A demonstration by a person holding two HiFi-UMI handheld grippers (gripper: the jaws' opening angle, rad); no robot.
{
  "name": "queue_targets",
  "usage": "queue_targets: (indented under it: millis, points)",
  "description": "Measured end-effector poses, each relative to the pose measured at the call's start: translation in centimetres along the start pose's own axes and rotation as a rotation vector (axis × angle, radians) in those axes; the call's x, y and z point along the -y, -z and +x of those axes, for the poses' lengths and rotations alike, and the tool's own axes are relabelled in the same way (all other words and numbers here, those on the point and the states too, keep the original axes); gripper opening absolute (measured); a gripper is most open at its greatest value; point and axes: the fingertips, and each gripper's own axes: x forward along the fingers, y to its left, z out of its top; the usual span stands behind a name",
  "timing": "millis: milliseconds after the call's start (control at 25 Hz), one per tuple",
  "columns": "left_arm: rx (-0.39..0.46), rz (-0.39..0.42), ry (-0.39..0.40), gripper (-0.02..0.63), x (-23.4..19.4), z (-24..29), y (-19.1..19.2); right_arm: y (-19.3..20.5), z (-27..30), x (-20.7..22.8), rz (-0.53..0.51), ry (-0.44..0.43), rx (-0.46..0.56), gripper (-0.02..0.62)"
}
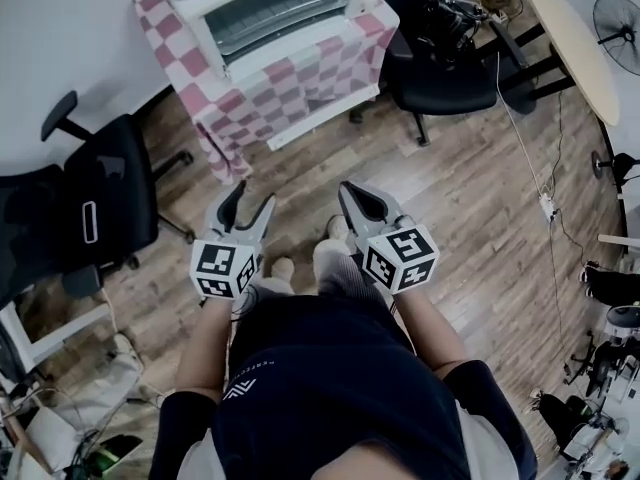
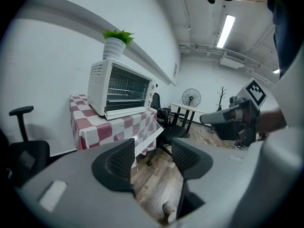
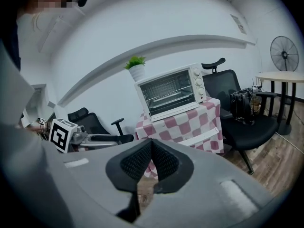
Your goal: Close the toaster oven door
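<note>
Wood-plank flooring lies below both tongs, well apart from the boxy white toaster oven set at the frame's top on a checkered-cloth bench. Left tongs are held apart and empty, right tongs together and empty. The door, seemingly dropped flat, is best lifted from beneath its smooth edge.

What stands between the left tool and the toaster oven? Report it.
Nothing visible does. Only bare wooden floor lies between the left tool and the toaster oven on its checkered table. One black chair stands off left, a second chair off right, both beside the straight path.
</note>
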Motion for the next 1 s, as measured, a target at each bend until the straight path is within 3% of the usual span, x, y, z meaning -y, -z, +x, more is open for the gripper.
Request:
queue_targets:
  millis: [320,640,800,1000]
  points:
    - [-0.070,-0.025,-0.128,0.258,-0.7,6.2,1.1,-1.1,1.7,5.8,-0.009,-0.130,-0.063,0.002]
    - [-0.130,-0.060,-0.226,0.309,-1.2,7.9,2.8,-1.8,3.7,8.1,-0.021,-0.235,-0.106,0.002]
    - [-0.154,-0.060,-0.239,0.322,-2.6,9.3,3.8,-0.8,5.4,8.5,0.000,-0.250,-0.152,0.002]
    - [-0.204,-0.041,-0.199,0.325,-3.9,11.6,5.4,-0.4,7.9,8.6,0.008,-0.243,-0.196,0.002]
